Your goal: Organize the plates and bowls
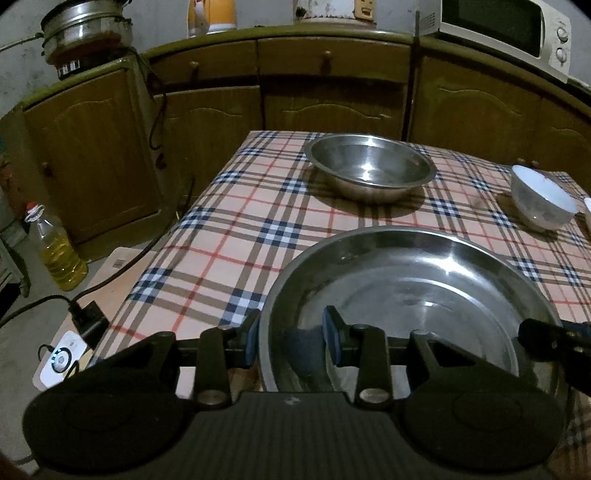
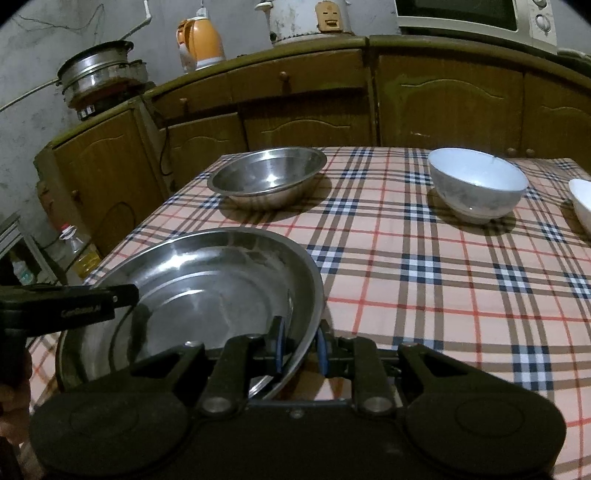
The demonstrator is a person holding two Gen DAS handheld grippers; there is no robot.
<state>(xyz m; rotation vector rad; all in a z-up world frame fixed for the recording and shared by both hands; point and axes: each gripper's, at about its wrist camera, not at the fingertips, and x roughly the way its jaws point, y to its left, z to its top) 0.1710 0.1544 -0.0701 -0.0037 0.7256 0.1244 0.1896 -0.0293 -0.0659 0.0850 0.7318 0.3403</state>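
A large shallow steel plate (image 1: 413, 295) (image 2: 207, 288) is held over the near part of the checked tablecloth (image 2: 424, 280). My left gripper (image 1: 291, 339) is shut on the plate's left rim, one pad outside the wall and one inside. On the opposite rim, my right gripper (image 2: 300, 345) is shut as well. Farther back stands a smaller steel bowl (image 1: 369, 166) (image 2: 266, 177). A white bowl (image 1: 543, 199) (image 2: 476, 184) sits to the right, with the edge of another white dish (image 2: 581, 206) beyond it.
Brown cabinets (image 1: 332, 99) close off the far side of the table, carrying a microwave (image 1: 506, 29), an orange kettle (image 2: 201, 44) and a steel steamer pot (image 2: 99, 70). On the floor to the left are an oil bottle (image 1: 59, 254) and a power strip (image 1: 62, 354) with cables.
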